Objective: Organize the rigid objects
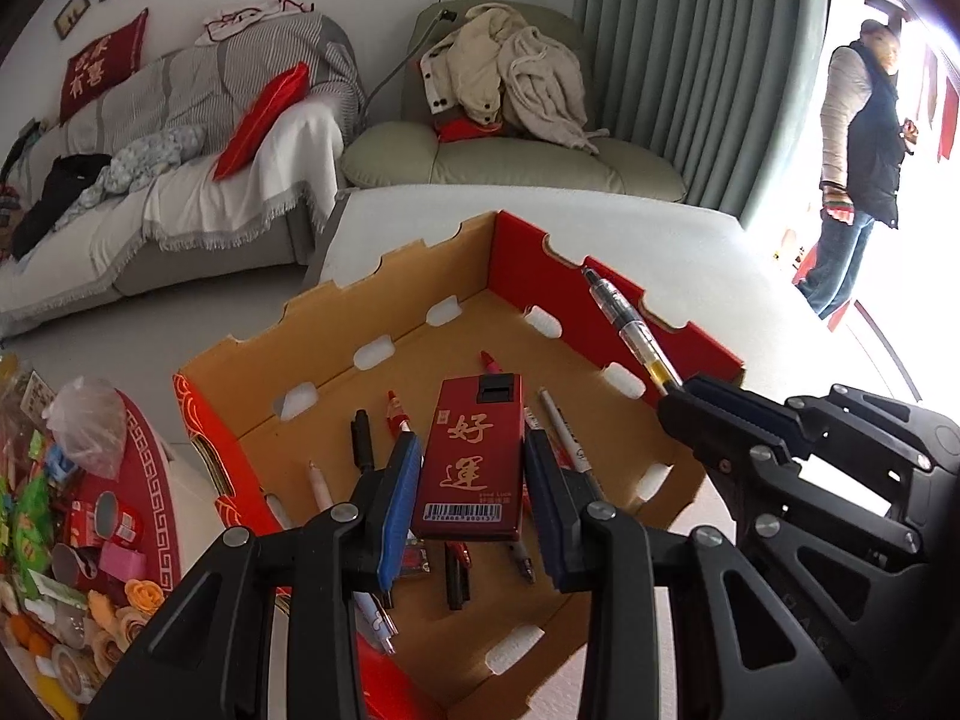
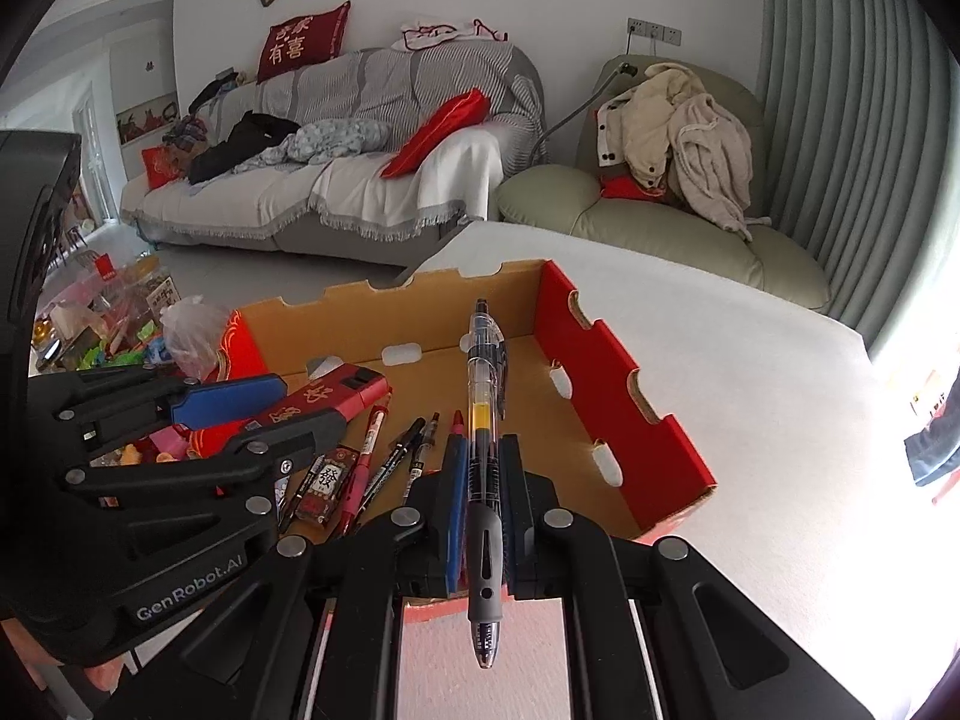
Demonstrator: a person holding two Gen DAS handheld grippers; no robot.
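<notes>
My left gripper (image 1: 471,441) is shut on a flat red box with gold characters (image 1: 468,480), blue pads on its two long sides. It hangs over an open cardboard tray (image 1: 522,252), red outside and tan inside, with several pens (image 1: 363,438) on its floor. My right gripper (image 2: 483,444) is shut on a clear gel pen with a grey grip (image 2: 482,372), which points forward over the tray's near rim (image 2: 600,372). In the left wrist view the right gripper (image 1: 678,396) comes in from the right with the pen (image 1: 630,324) above the red wall. The right wrist view shows the left gripper (image 2: 312,405) and red box (image 2: 336,390) at left.
The tray stands on a white table (image 1: 660,228). A low red table crowded with snacks and a plastic bag (image 1: 90,510) is at the left. Beyond are a sofa (image 1: 180,120) and an armchair with clothes (image 1: 510,78). A person (image 1: 864,150) stands by the bright doorway at right.
</notes>
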